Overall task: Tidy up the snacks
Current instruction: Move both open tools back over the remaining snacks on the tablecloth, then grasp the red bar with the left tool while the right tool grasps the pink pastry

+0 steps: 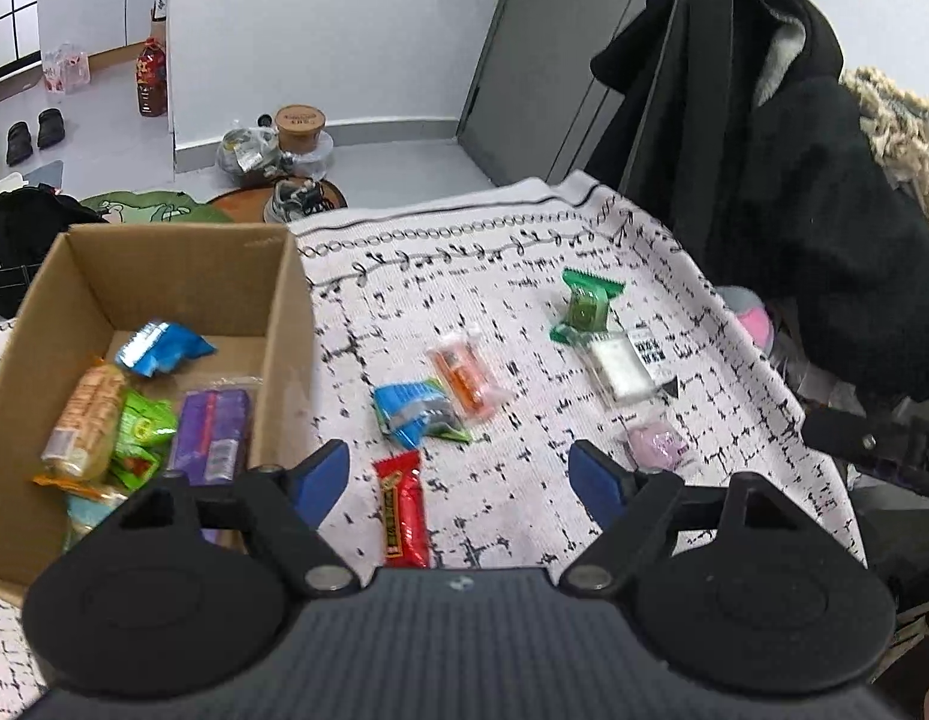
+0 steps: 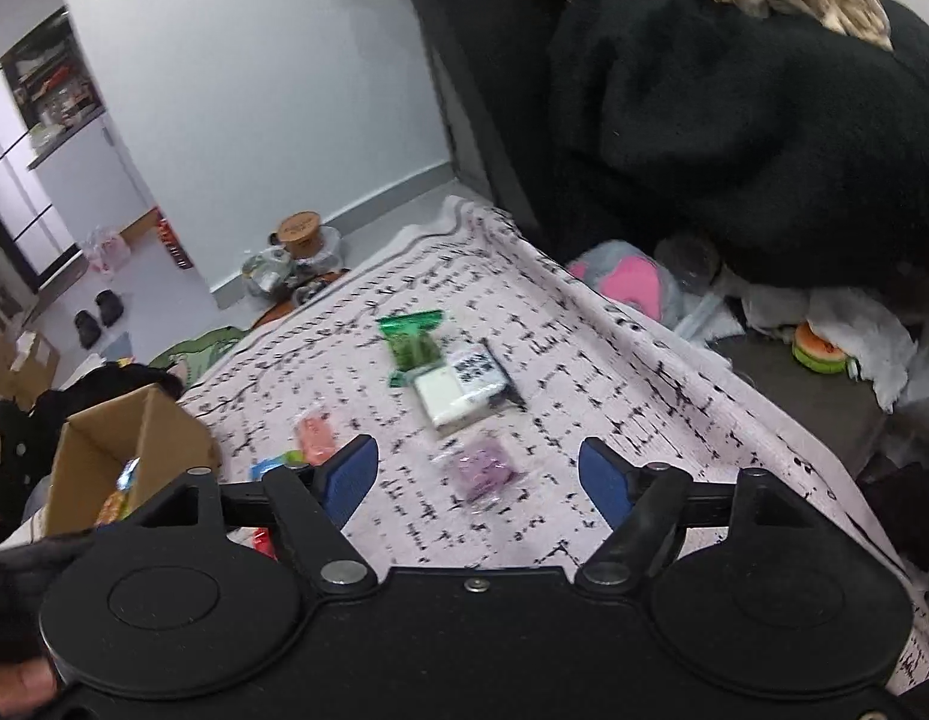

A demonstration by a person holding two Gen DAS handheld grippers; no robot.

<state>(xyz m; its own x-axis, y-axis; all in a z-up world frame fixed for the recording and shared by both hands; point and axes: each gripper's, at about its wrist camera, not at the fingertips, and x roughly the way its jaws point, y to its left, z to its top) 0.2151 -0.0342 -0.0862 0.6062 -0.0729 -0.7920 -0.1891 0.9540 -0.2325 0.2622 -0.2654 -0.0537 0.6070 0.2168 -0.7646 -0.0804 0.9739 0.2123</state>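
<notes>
Six loose snack packets on a white, black-flecked cloth, seen from the left wrist: a red bar nearest, between the spread blue pads of the left gripper, nothing pinched; a blue-and-green packet beyond it, overlapped at its right edge by an orange-and-clear packet; a green wrapper farther back, touching a clear packet with a white block; a pale purple packet just beyond the right-hand pad. To the left, on the same cloth, an open cardboard box already holding a blue packet, a beige roll, a green packet and a purple bar. A black coat hanging at right; shoes and a lidded jar on the floor behind.

From the right wrist, a blurred picture: the right gripper also spread wide and empty, with the purple packet lying on the cloth between and just beyond its blue pads. Green wrapper and white-block packet farther out, touching; orange packet by the left pad. Cardboard box at far left, partly hidden behind the gripper body. Black coat heaped at upper right.
</notes>
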